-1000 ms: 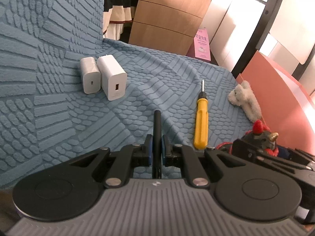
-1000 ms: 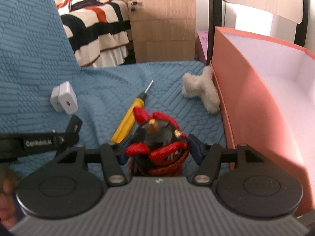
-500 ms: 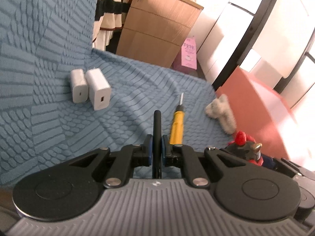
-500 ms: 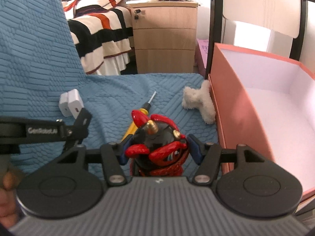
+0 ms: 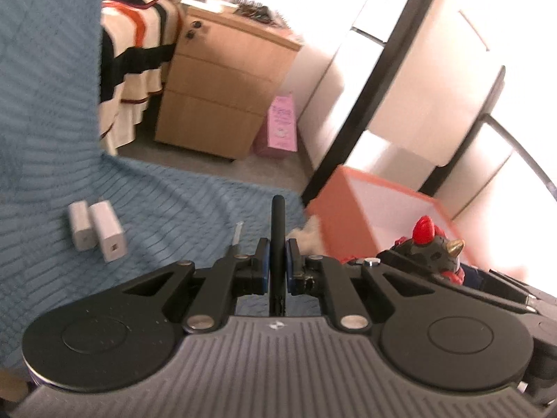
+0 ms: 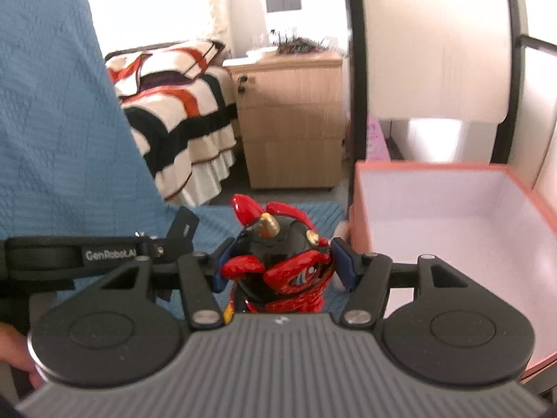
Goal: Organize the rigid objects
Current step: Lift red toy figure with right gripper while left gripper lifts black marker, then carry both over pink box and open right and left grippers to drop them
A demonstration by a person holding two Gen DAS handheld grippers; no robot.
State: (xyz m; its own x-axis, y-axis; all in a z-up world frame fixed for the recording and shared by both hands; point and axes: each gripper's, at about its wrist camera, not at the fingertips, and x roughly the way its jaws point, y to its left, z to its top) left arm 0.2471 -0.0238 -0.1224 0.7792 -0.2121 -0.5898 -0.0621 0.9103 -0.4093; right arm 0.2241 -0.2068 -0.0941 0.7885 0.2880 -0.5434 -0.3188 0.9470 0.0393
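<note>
My right gripper is shut on a red and black horned toy figure, held in the air just left of an open salmon box with a white inside. My left gripper is shut on a thin black stick that stands upright between its pads. In the left wrist view the toy shows at the right, in front of the box. Two white chargers lie on the blue quilted cover. Only the screwdriver's metal tip shows above the left gripper.
A white plush toy lies against the box's near wall. Beyond the cover stand a wooden drawer cabinet, a striped bed, a pink carton on the floor and a black frame post.
Both grippers have risen and tilted up, so the room fills more of each view. The toy has moved right, closer to the box opening. The screwdriver is now mostly hidden.
</note>
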